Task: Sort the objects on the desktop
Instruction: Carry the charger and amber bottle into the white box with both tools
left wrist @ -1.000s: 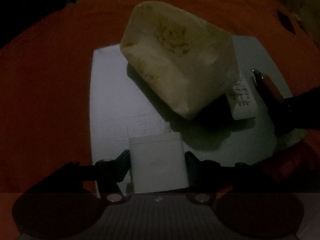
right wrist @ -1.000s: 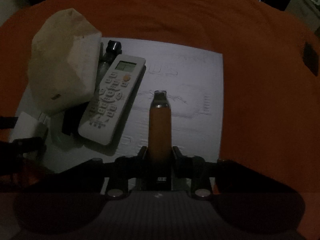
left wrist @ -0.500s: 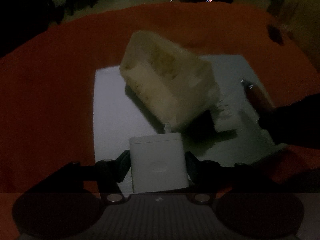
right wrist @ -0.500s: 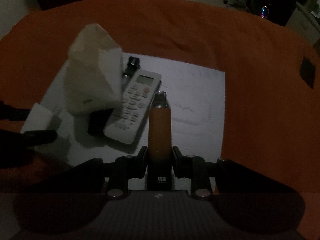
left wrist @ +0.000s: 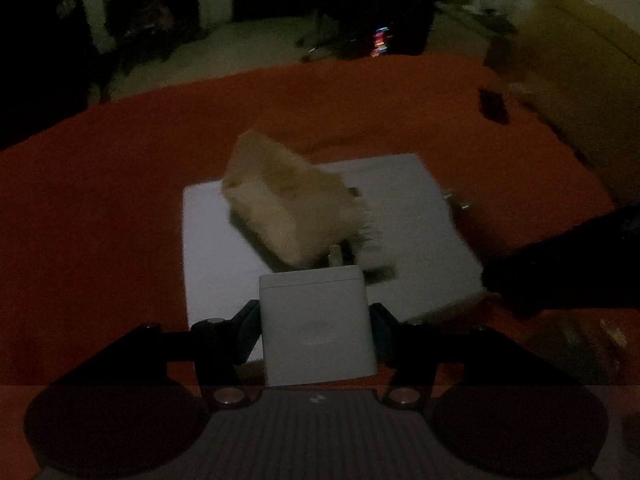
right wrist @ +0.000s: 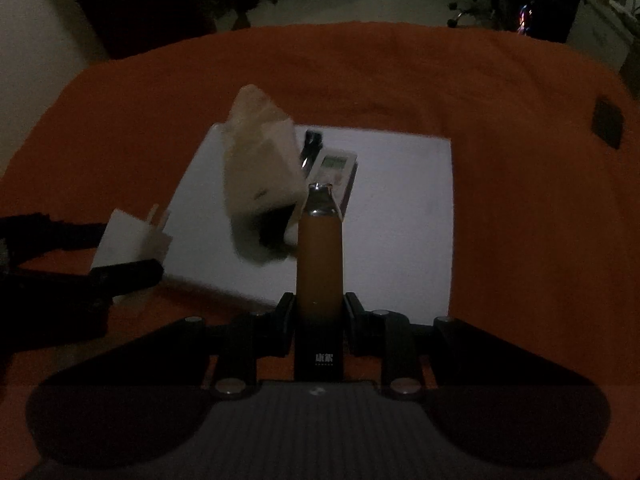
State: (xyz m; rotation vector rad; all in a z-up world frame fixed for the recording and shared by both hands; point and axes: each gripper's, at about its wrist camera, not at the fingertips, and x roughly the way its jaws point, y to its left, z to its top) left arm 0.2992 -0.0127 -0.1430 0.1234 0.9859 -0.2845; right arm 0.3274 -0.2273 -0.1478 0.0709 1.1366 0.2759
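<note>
Lighting is terrible, so bear with me. My left gripper (left wrist: 316, 320) is pinching a white power adapter (left wrist: 318, 328) square between its pads, prongs pointing away from the camera toward 12 o'clock. In the right wrist view I can see that same adapter (right wrist: 132, 236) out at 9 o'clock, clamped in the dark fingers, just off the near-left corner of the white sheet (right wrist: 400, 200).

My right gripper (right wrist: 320, 312) is clamped on an orange tube-shaped thing with a silver cap (right wrist: 320, 256), standing straight up the middle of the frame. There's some printed text on its black base, too small to read.

Down on the orange tablecloth (right wrist: 520, 160) sits the sheet, and on it a crumpled beige paper bag (right wrist: 260, 164) at about 11 o'clock from the tube. Right beside the bag, toward 12 o'clock, is a white remote control (right wrist: 336, 168) with a small display, partly hidden behind the tube's cap. A dark small bottle-like item (right wrist: 312, 144) pokes out between bag and remote. Can't tell what it is. The left view is motion-blurred, so the bag (left wrist: 288, 204) is mush there.
</note>
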